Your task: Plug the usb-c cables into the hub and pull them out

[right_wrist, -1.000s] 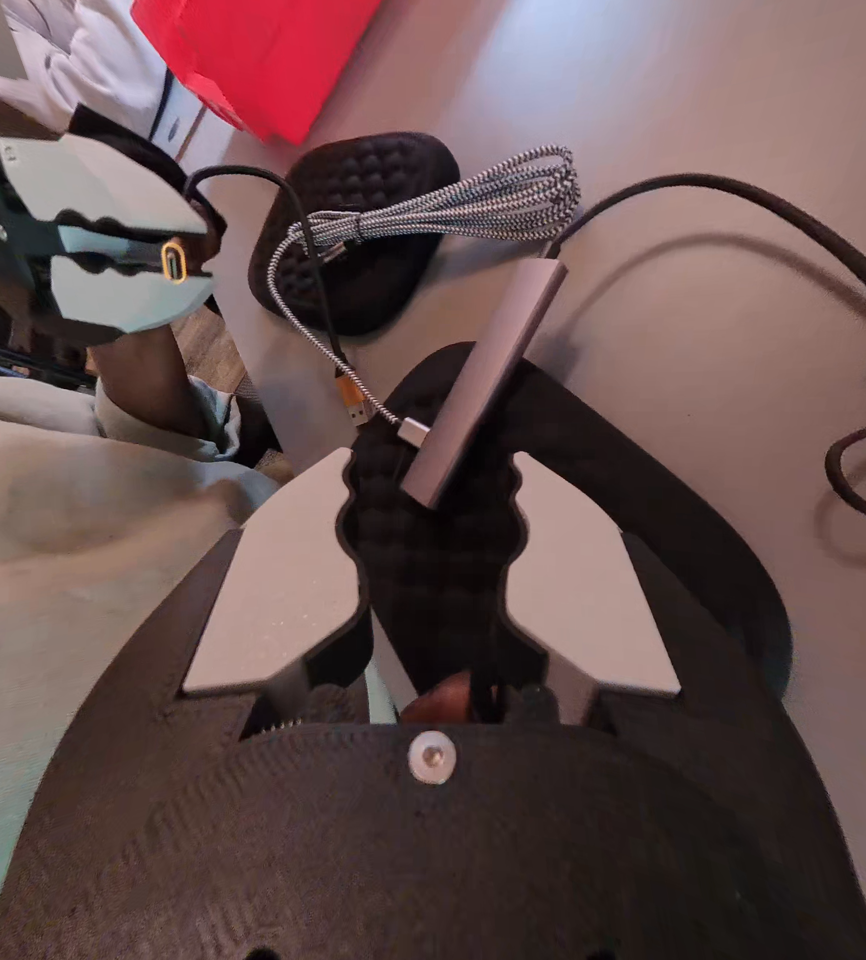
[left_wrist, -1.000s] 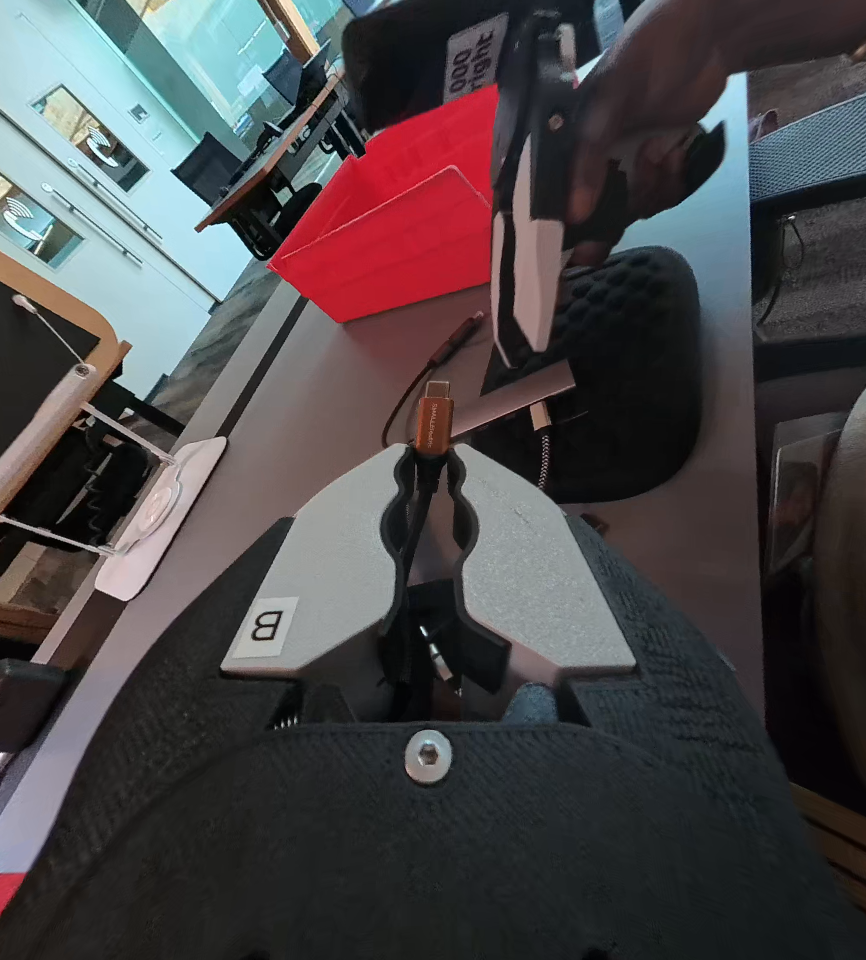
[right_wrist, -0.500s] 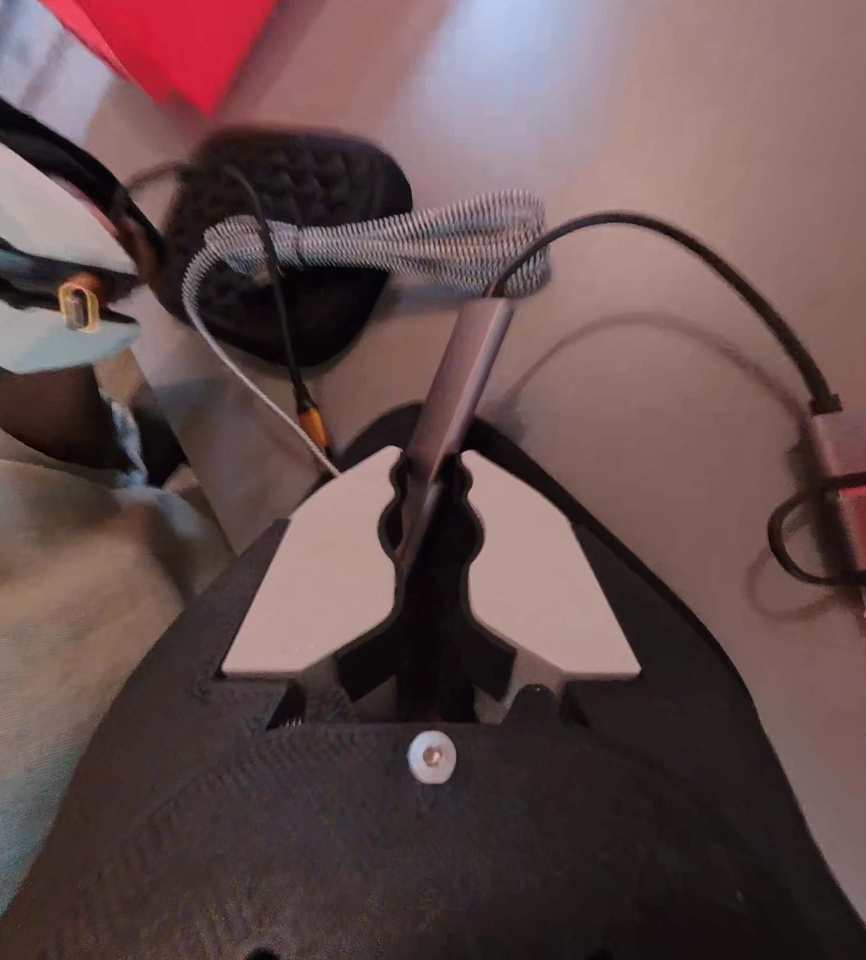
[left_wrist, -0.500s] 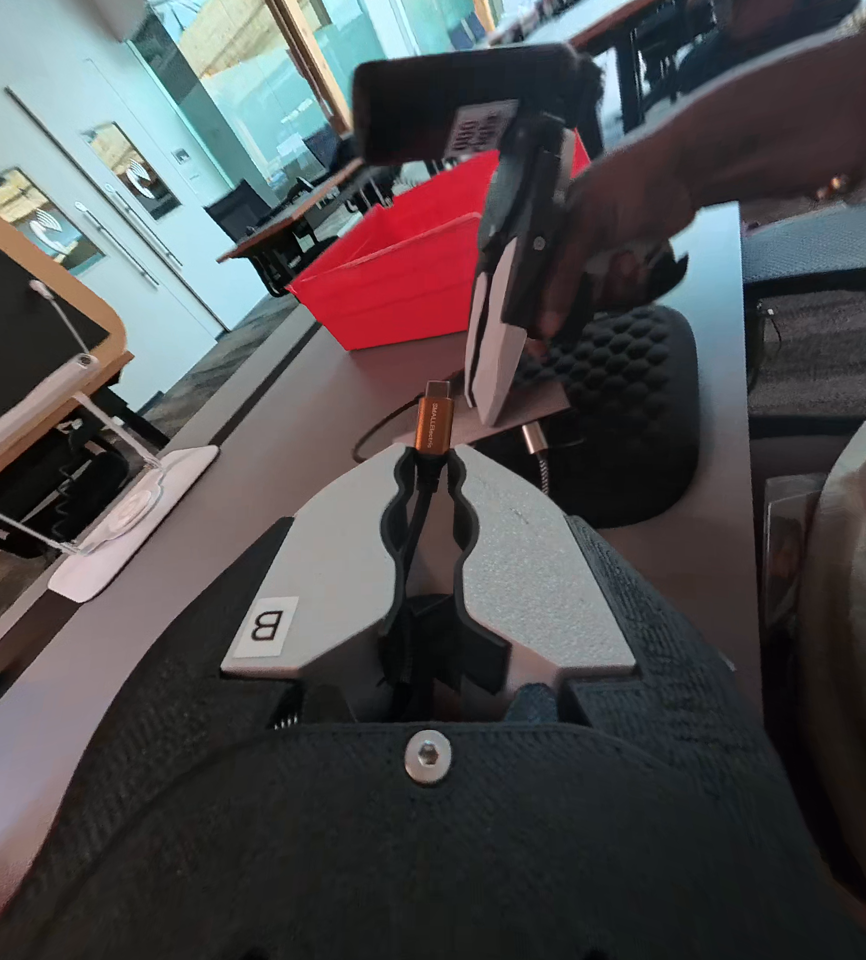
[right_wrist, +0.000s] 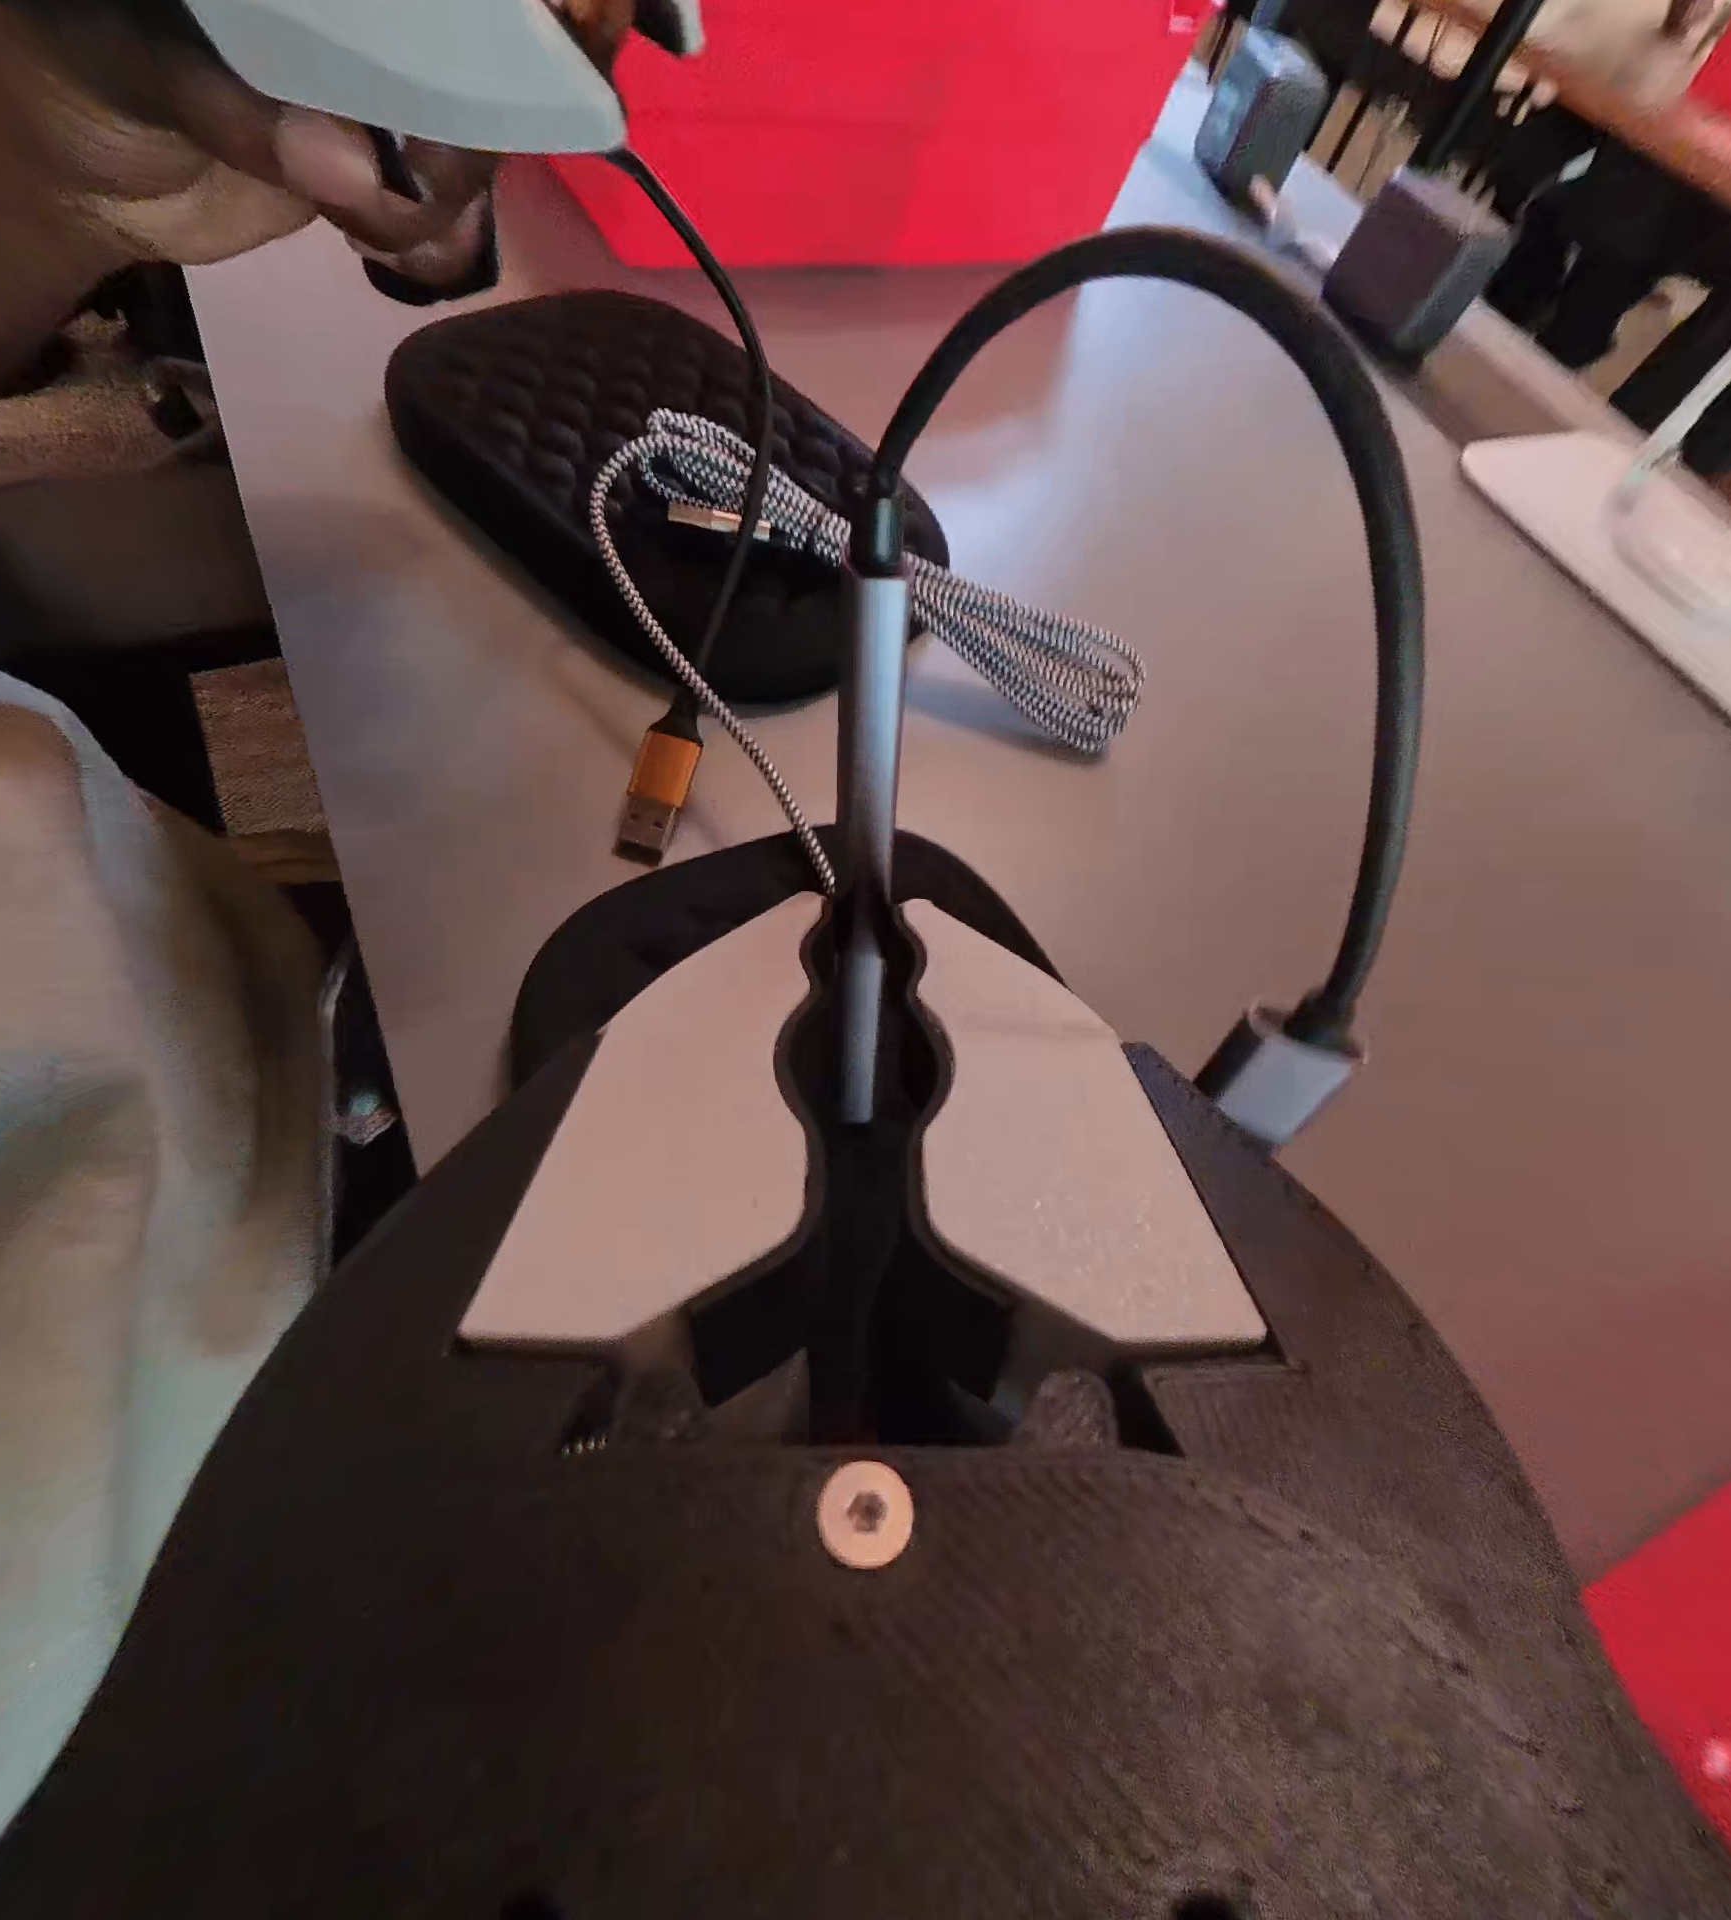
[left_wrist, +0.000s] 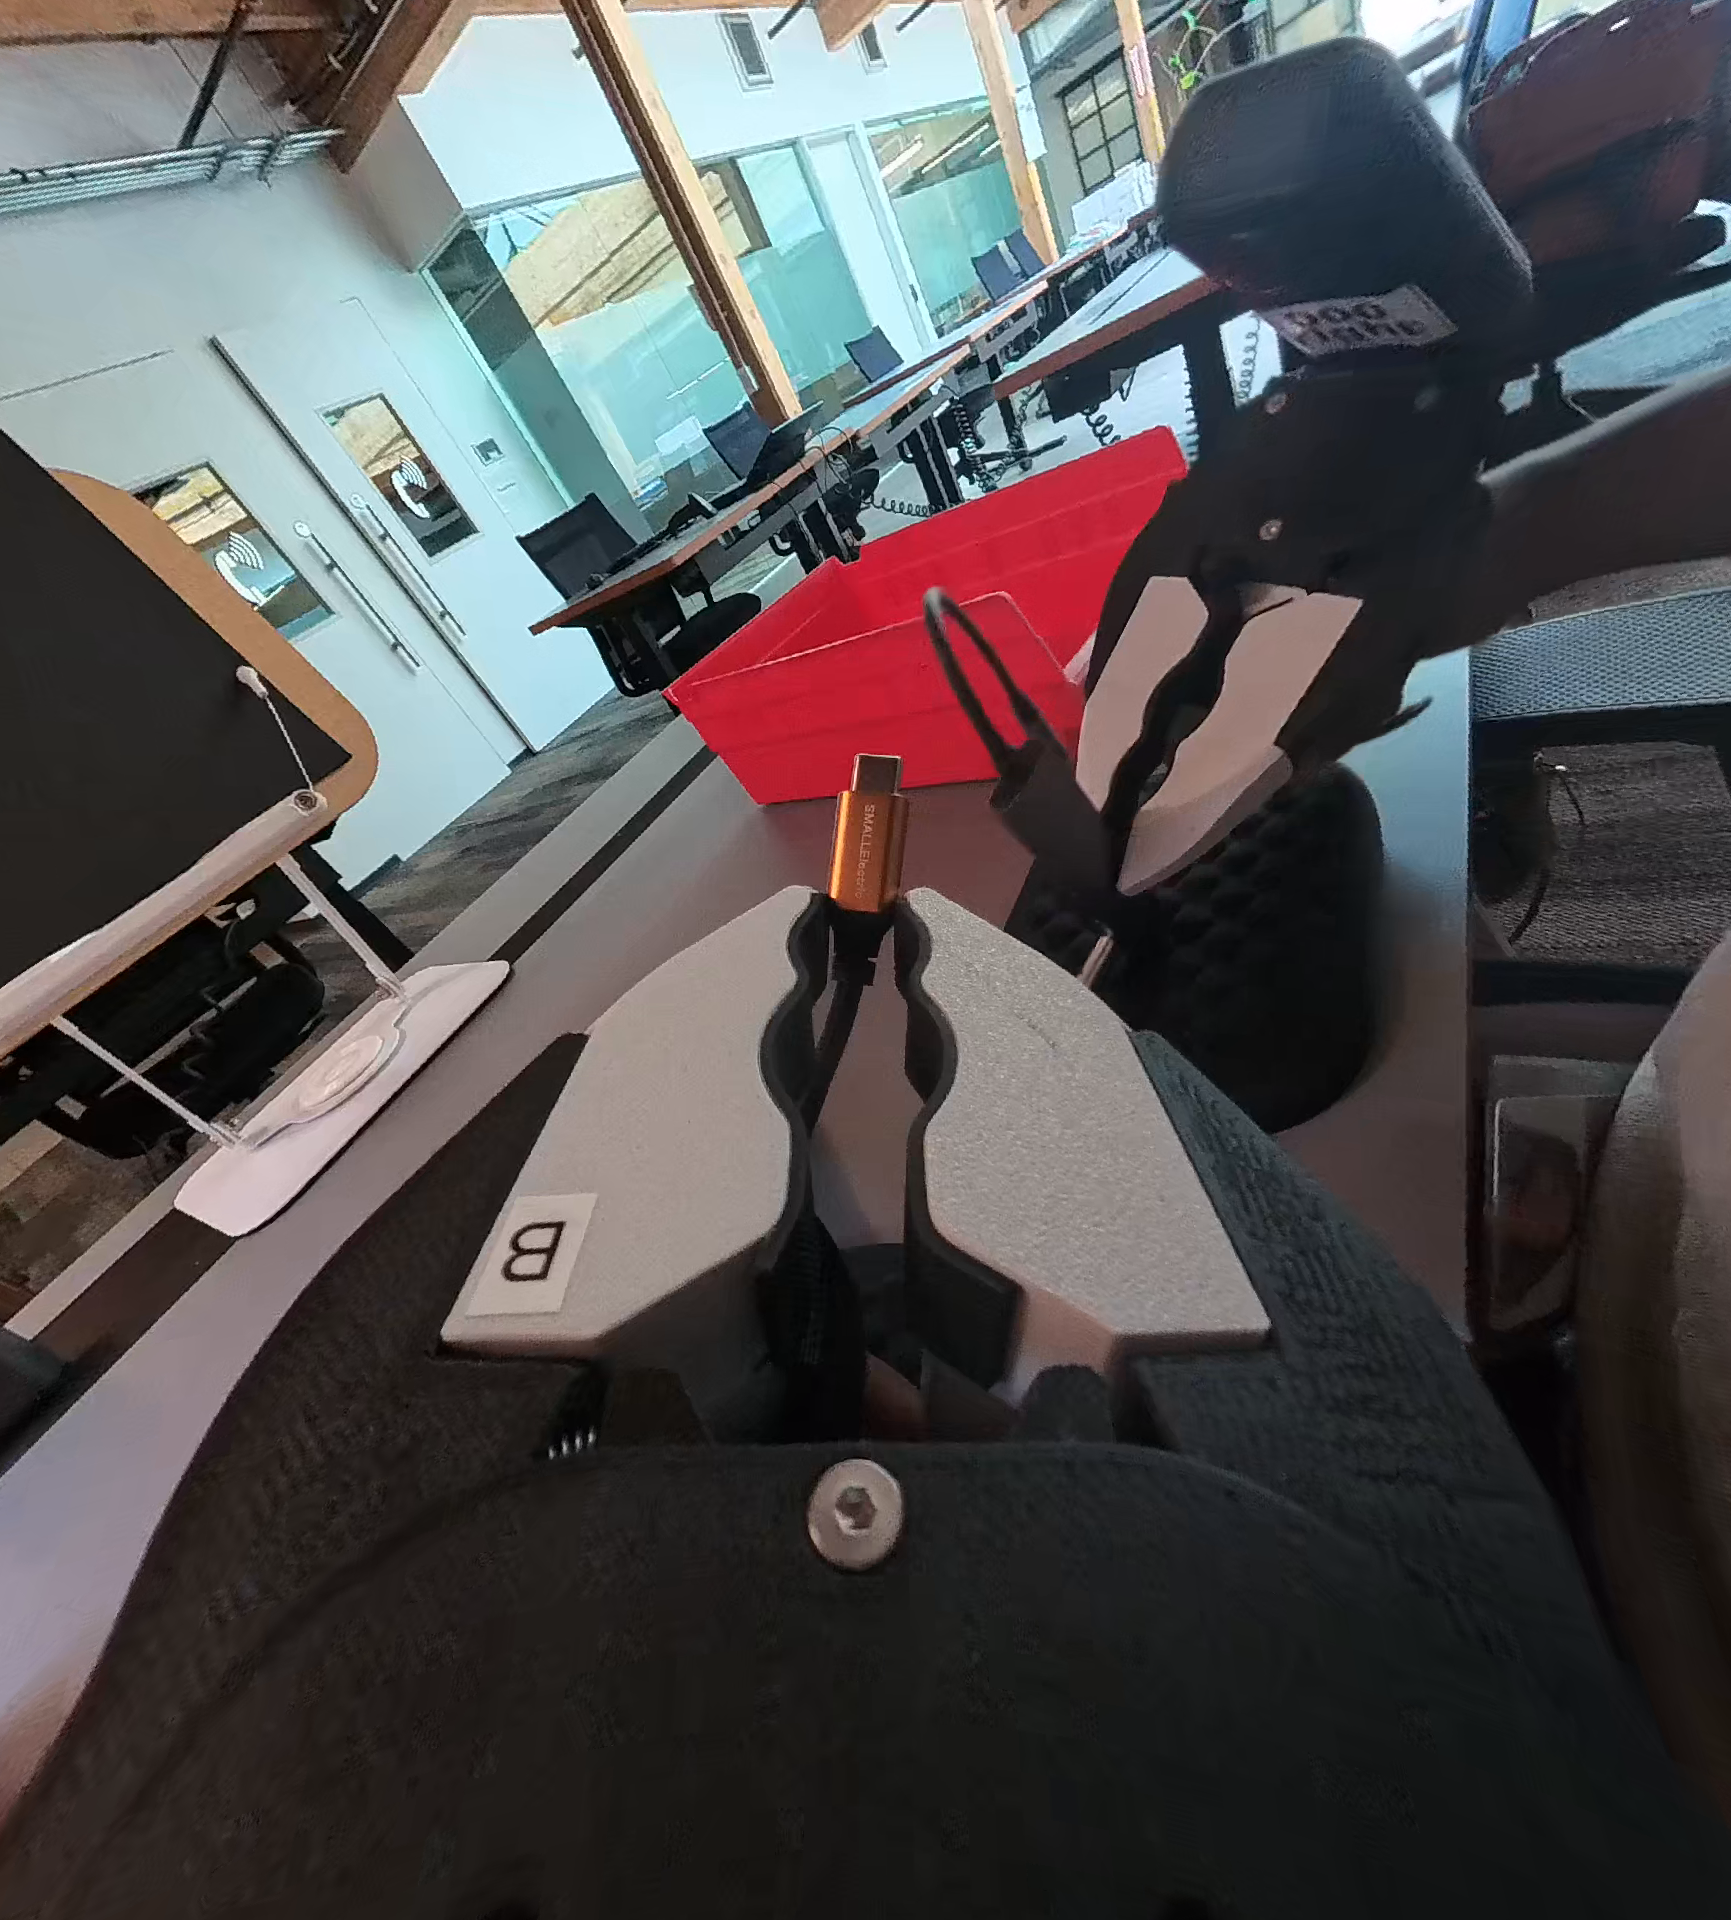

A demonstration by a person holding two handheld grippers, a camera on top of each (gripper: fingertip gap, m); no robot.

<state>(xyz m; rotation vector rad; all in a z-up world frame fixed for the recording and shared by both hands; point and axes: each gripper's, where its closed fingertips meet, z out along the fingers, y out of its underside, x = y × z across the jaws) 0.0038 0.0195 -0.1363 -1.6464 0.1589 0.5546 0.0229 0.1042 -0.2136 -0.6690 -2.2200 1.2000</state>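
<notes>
My left gripper (left_wrist: 856, 920) is shut on an orange USB-C plug (left_wrist: 869, 847), which points up and forward; its black cable runs back between the fingers. My right gripper (right_wrist: 866, 914) is shut on the slim grey hub (right_wrist: 871, 748), held edge-on above the table. The hub's thick black cable (right_wrist: 1360, 582) arches over to its grey plug (right_wrist: 1276, 1081). A white braided cable (right_wrist: 954, 608) reaches the hub at my fingertips. In the left wrist view the right gripper (left_wrist: 1126, 831) holds the hub (left_wrist: 1048, 826) just right of and beyond the orange plug, apart from it.
A black padded rest (right_wrist: 570, 416) lies on the grey table (right_wrist: 1204, 790), with the braided cable's coil partly on it. An orange USB-A plug (right_wrist: 658, 779) lies near the table's left edge. A red bin (left_wrist: 892, 675) stands behind. A white stand base (left_wrist: 352, 1081) is at the left. There is about 11 cm between the tips of the two grippers.
My right gripper has shut on the hub and lifted it off the black rest, turning it upright. My left gripper has kept the orange plug and tilted up toward the hub.
</notes>
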